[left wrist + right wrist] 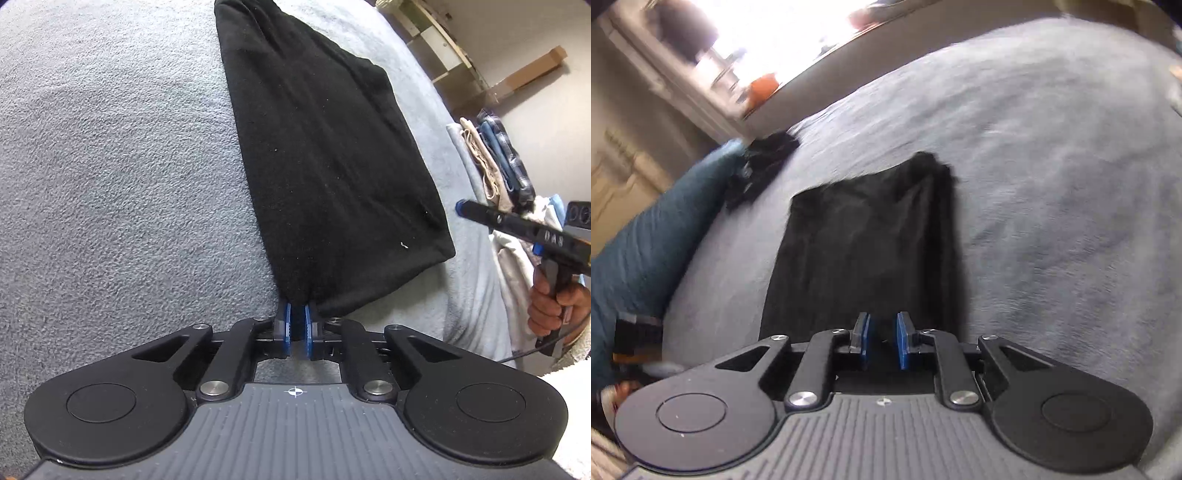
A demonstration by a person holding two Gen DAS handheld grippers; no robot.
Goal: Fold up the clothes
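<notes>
Left wrist view, my left tool [297, 314]: clenched on the near corner of the black garment [328, 158], its blue pads nipping the fabric edge.
Left wrist view, garment: folded into a long dark strip, lying flat on the grey blanket [110, 166] of the bed and running away from my left tool.
Left wrist view, my right tool [461, 208]: off to the right, clear of the garment, held in my right hand [554, 306]; from here I cannot tell how its jaws stand.
Left wrist view, background: a stack of folded clothes [498, 162] beyond the bed's edge.
Right wrist view, my right tool [882, 336]: released, a clear gap between the blue pads, nothing pinched.
Right wrist view, garment [871, 251]: spread on the blanket [1052, 184] just ahead of the pads; the picture is blurred.
Right wrist view, left edge: my teal sleeve [646, 240] alongside the bed.
</notes>
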